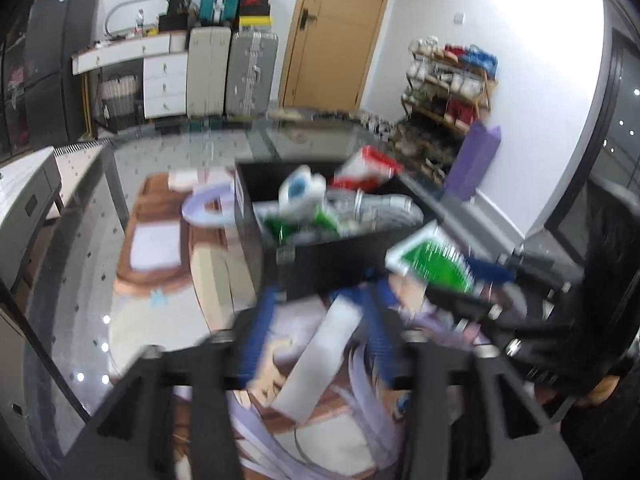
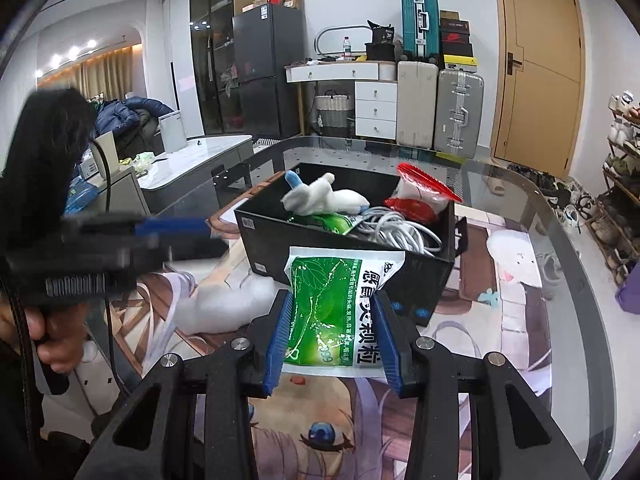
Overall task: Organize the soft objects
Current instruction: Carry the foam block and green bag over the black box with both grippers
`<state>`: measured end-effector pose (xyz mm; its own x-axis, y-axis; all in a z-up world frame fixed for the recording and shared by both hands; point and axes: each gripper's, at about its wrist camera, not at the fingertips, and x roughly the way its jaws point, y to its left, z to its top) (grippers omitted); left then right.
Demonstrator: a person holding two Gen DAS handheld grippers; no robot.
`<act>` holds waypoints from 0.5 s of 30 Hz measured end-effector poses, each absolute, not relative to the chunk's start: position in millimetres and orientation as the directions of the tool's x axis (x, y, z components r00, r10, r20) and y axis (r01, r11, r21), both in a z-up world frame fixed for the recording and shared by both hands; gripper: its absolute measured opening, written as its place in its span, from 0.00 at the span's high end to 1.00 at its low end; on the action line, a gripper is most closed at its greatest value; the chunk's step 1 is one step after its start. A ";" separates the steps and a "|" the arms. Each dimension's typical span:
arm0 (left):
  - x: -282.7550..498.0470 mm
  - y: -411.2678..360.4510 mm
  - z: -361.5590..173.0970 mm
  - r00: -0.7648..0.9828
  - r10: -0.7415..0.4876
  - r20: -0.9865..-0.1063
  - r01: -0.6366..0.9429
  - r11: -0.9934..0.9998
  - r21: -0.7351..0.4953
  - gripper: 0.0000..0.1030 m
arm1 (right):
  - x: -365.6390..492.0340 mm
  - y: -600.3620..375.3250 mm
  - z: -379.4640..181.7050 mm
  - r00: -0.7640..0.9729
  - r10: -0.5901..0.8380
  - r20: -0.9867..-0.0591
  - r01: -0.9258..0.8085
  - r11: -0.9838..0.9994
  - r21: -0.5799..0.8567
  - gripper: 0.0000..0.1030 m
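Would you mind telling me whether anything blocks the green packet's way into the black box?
Nothing visible does. The right gripper holds the green packet just short of the black box; only its near wall lies ahead.

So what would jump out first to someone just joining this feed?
The green packet, pinched between the right tongs just in front of the black box. Next, the box's jumble: a white plush toy, a red-and-white bag and a coiled white cable. The left tongs look empty.

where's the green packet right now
The green packet is clamped in the right gripper, held just in front of the black box, centre of the right wrist view.
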<state>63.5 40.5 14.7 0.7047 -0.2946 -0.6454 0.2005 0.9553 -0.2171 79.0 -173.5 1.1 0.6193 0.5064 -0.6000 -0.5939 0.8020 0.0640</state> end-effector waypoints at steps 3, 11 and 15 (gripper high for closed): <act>66.1 39.5 -2.9 0.670 -0.280 -0.688 0.177 0.960 -0.218 0.45 | 78.8 -173.9 -0.5 0.617 0.505 -0.604 -0.591 0.804 0.068 0.61; 60.3 24.8 -18.1 0.640 -0.279 -0.716 0.229 0.959 -0.168 0.79 | 78.1 -171.4 -1.1 0.618 0.505 -0.603 -0.593 0.803 0.066 0.61; 53.9 29.5 1.6 0.678 -0.304 -0.669 0.229 0.952 -0.201 0.79 | 74.9 -172.8 5.2 0.632 0.510 -0.584 -0.593 0.803 0.060 0.61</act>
<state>53.9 29.5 1.6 0.6777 -0.3042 -0.6695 0.2294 0.9524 -0.2006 74.9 -172.8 5.2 0.6317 0.5100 -0.5838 -0.5927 0.8032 0.0602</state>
